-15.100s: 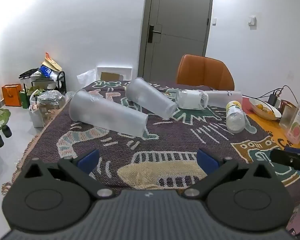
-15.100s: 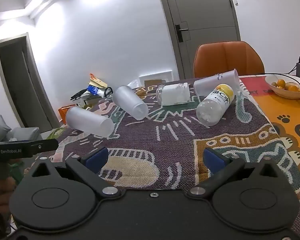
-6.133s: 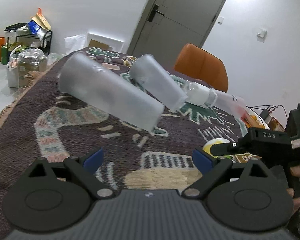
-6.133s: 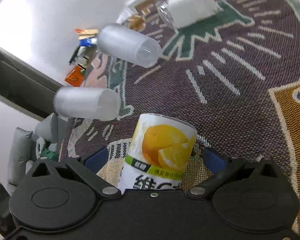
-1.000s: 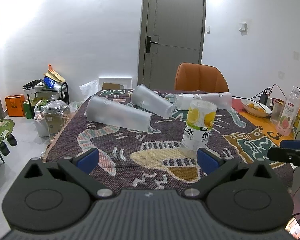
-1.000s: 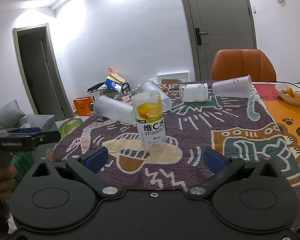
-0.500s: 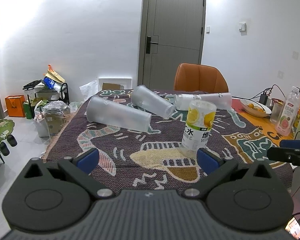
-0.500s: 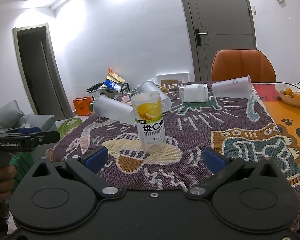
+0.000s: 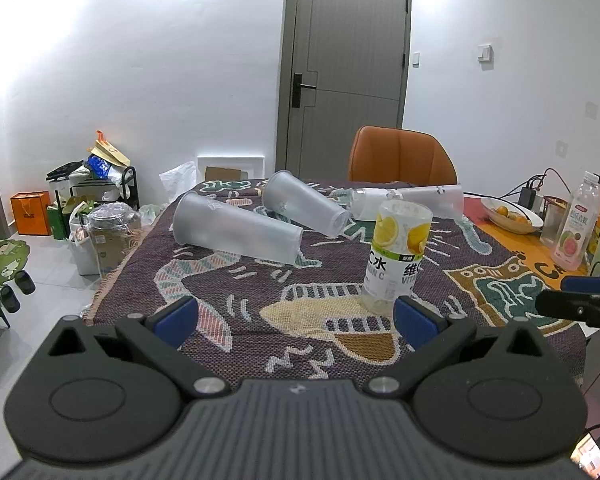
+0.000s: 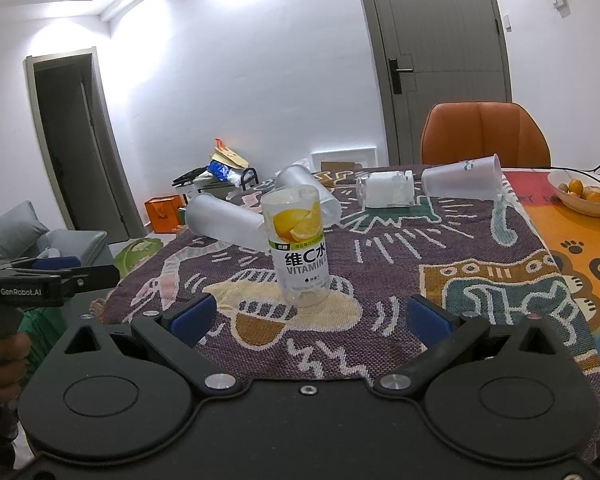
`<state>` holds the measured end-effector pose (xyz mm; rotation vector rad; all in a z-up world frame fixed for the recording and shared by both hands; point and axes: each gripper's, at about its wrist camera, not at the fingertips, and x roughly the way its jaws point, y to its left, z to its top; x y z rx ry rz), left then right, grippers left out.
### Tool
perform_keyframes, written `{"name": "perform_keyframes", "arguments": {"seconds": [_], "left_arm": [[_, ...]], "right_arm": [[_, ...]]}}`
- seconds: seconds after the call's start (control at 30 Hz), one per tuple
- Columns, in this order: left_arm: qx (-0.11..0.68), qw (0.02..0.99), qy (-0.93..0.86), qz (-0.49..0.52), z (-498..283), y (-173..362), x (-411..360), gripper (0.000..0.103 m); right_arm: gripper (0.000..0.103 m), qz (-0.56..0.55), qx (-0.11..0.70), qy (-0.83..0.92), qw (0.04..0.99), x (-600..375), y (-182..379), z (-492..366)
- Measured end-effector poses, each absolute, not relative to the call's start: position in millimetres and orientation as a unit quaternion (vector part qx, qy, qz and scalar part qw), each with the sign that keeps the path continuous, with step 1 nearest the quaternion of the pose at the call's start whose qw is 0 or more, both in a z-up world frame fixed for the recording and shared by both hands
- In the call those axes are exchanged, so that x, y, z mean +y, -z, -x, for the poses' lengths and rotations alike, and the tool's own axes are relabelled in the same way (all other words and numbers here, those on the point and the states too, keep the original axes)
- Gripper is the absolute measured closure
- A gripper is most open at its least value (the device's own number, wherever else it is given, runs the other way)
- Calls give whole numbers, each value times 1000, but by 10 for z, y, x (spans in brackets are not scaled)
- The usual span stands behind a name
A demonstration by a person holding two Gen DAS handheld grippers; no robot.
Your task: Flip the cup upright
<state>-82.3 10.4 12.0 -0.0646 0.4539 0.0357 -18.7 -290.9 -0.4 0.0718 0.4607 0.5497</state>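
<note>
Left wrist view. The left gripper (image 9: 294, 316) is held back from the near edge of the desk (image 9: 480, 276), its fingers (image 9: 174, 316) spread wide and holding nothing. The vitamin C bottle (image 9: 396, 254) stands upright on the woven cloth (image 9: 260, 292), just ahead of the right-hand finger of this gripper. Three frosted cups lie on their sides. The nearest frosted cup (image 9: 236, 232) lies ahead and to the left of centre; its long axis runs crosswise, wide mouth to the left, base to the right. A second frosted cup (image 9: 306, 208) lies behind it at a similar slant. A third cup (image 9: 432, 200) lies at the far side beside a glass jar (image 9: 370, 206), also on its side. The right gripper (image 9: 580, 300) enters at the right edge.

Right wrist view. The right gripper (image 10: 308, 316) is likewise spread and empty, short of the desk edge. The bottle (image 10: 300, 244) stands directly ahead between its fingers. The nearest cup (image 10: 224, 222) lies beyond and to the left of the bottle. The left gripper (image 10: 48, 280) shows at the left edge, nearer that side.

Judgement: the cups are not yet righted. The left gripper is better placed for the nearest cup; closing across its crosswise body appears the sound approach.
</note>
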Motion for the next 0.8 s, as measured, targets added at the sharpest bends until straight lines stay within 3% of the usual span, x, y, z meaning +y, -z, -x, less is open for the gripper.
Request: {"name": "perform_keyframes", "arguments": {"seconds": [0.8], "left_arm": [[228,973,-19,31,820,-125,75,0]], "right_arm": [[0,-35,228,-265,936,-2906,16,182]]}}
